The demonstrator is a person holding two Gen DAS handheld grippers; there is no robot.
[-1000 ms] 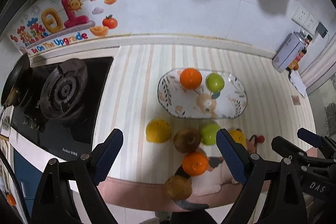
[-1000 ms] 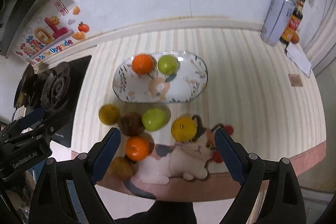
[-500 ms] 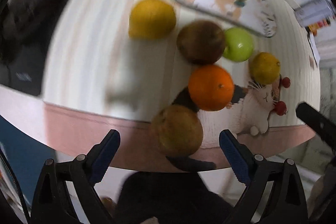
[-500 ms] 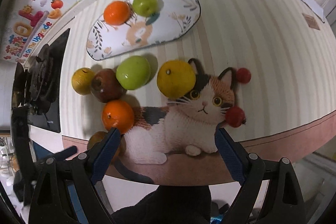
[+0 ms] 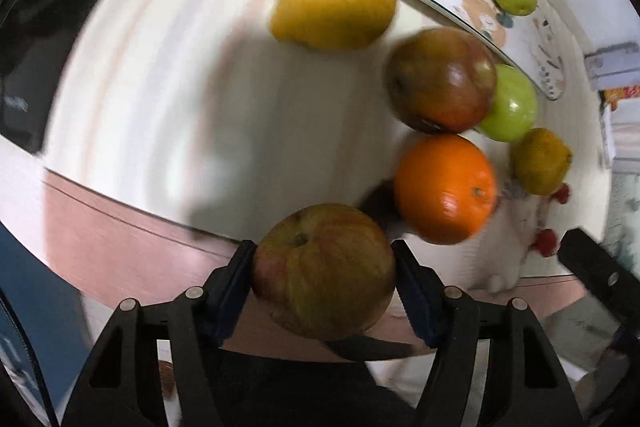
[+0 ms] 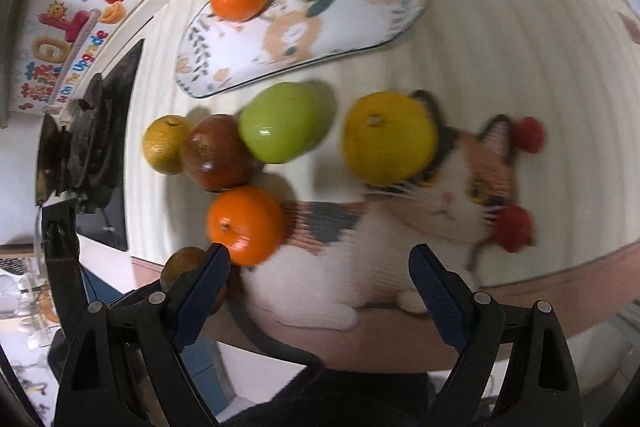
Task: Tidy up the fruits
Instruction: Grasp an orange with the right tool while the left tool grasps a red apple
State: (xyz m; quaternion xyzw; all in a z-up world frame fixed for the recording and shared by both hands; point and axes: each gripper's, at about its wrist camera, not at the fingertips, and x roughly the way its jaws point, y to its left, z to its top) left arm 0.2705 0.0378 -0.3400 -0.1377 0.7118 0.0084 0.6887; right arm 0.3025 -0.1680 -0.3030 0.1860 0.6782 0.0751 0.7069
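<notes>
While the left gripper (image 5: 324, 267) closes, its pads already flanking and apparently touching the apple (image 5: 324, 269) at the counter's near edge, the plate (image 5: 548, 75) lies far beyond, up and right. The right gripper (image 6: 320, 267) hangs wide open and empty, the orange (image 6: 245, 225) just beyond its left pad.

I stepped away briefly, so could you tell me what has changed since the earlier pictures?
Both grippers came down toward the fruit. The left gripper is closing around the brownish apple at the counter edge. The right gripper remains open and empty. The plate and other fruit stayed put.
</notes>
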